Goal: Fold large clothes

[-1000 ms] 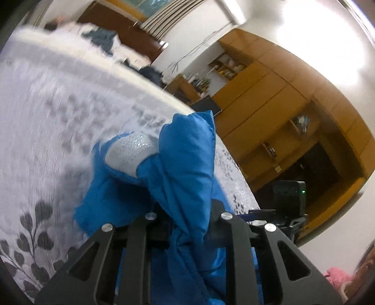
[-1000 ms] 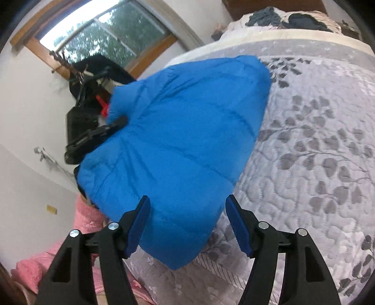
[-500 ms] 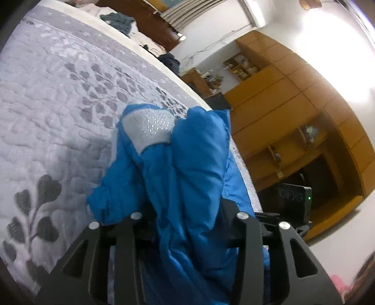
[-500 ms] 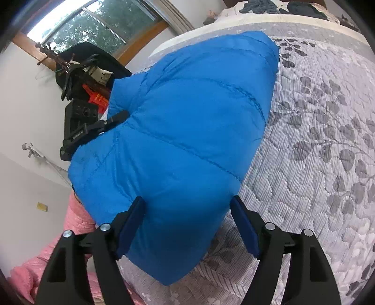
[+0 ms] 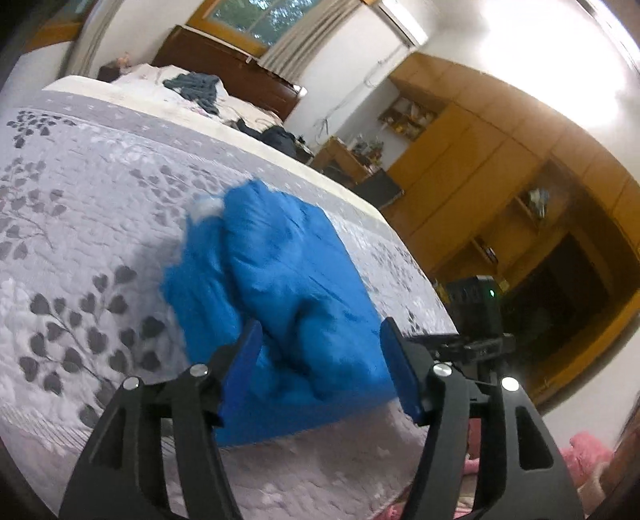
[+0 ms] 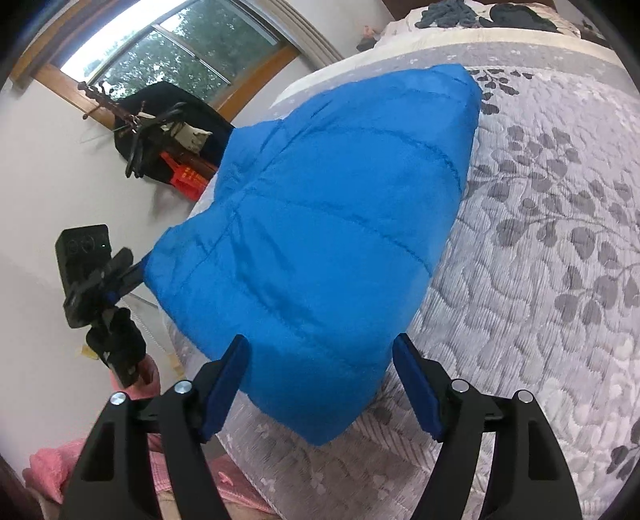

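Where the grey quilted bedspread with dark leaf prints covered the bed, a bright blue puffy quilted jacket lay bundled near the bed's corner, a small white patch showing at its far end. Beyond the bed stood a dark wooden headboard, a curtained window and tall orange-brown wooden cabinets. The left claw was spread wide, its blue pads on either side of the jacket's near end without pinching it. The right claw was likewise parted, flanking the jacket's near edge. Much bare bedspread stretched to the side of the jacket away from the bed's edge. Pink cloth lay low beside the bed.
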The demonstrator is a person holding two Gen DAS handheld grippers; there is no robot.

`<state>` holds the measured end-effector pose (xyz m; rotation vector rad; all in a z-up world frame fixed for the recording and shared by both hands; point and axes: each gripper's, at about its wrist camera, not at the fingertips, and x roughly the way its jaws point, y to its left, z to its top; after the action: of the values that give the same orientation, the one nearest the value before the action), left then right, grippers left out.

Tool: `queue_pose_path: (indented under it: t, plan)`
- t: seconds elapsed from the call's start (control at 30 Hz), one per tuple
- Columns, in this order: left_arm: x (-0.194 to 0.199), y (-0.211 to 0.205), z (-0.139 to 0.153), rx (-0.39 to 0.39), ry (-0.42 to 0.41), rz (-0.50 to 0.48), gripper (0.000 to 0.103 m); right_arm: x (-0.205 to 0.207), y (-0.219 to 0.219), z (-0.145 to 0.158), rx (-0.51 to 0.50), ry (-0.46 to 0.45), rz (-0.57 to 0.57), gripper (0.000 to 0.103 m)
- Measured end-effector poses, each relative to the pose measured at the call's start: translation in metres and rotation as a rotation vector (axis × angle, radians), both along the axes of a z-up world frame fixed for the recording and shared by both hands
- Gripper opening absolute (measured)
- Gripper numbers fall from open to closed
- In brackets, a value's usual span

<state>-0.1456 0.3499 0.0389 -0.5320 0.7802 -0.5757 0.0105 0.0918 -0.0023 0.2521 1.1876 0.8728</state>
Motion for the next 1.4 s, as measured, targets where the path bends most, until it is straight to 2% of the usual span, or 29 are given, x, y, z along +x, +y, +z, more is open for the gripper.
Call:
queue_pose_path:
  t: [0.2, 0.23, 0.27, 0.3, 0.37, 0.43, 0.53, 0.8, 0.87, 1.0, 1.13, 1.2, 1.3, 1.37, 1.4]
  plan:
    - [0.016, -0.027, -0.008, 0.061, 0.048, -0.057, 0.064, -0.005, -0.003, 0.0, 0.007, -0.004, -0.016, 0.075]
    - [0.018, -0.031, -0.011, 0.083, 0.064, -0.053, 0.059, -0.005, -0.003, 0.001, 0.007, -0.006, -0.016, 0.075]
    - [0.026, -0.032, -0.016, 0.093, 0.08, -0.047, 0.043, -0.006, -0.006, -0.001, 0.006, -0.008, -0.016, 0.075]
    - [0.029, -0.033, -0.019, 0.092, 0.096, -0.044, 0.033, -0.005, -0.005, 0.0, 0.005, -0.011, -0.015, 0.075]
    - [0.035, -0.024, -0.026, 0.042, 0.13, -0.039, 0.015, -0.006, -0.002, 0.001, 0.007, -0.014, 0.001, 0.075]
    - [0.03, -0.014, -0.026, -0.019, 0.126, -0.038, 0.011, -0.006, 0.002, 0.001, 0.003, -0.017, 0.015, 0.075]
    - [0.016, -0.003, -0.027, -0.029, 0.109, -0.012, 0.01, -0.006, 0.007, -0.002, -0.009, -0.012, 0.028, 0.075]
    - [0.015, 0.018, -0.063, -0.103, 0.195, -0.009, 0.01, -0.003, 0.021, -0.012, -0.029, 0.019, 0.054, 0.075]
    - [0.021, 0.02, -0.075, -0.105, 0.22, -0.014, 0.01, -0.002, 0.023, -0.015, -0.035, 0.025, 0.056, 0.075]
    - [0.028, 0.025, -0.107, -0.169, 0.273, -0.02, 0.012, 0.0, 0.033, -0.025, -0.051, 0.046, 0.063, 0.078]
    - [0.025, 0.026, -0.108, -0.189, 0.272, -0.025, 0.013, 0.003, 0.034, -0.031, -0.04, 0.067, 0.065, 0.079]
    - [0.025, 0.029, -0.104, -0.209, 0.274, -0.029, 0.017, 0.003, 0.033, -0.028, -0.032, 0.053, 0.063, 0.079]
    - [0.022, 0.033, -0.088, -0.23, 0.258, -0.039, 0.042, 0.003, 0.021, -0.022, 0.012, 0.043, 0.051, 0.079]
    - [0.02, 0.033, -0.073, -0.21, 0.211, -0.036, 0.063, 0.006, 0.013, -0.022, 0.055, 0.057, 0.041, 0.081]
    - [0.02, 0.031, -0.065, -0.189, 0.19, -0.037, 0.068, 0.008, 0.009, -0.021, 0.078, 0.064, 0.032, 0.084]
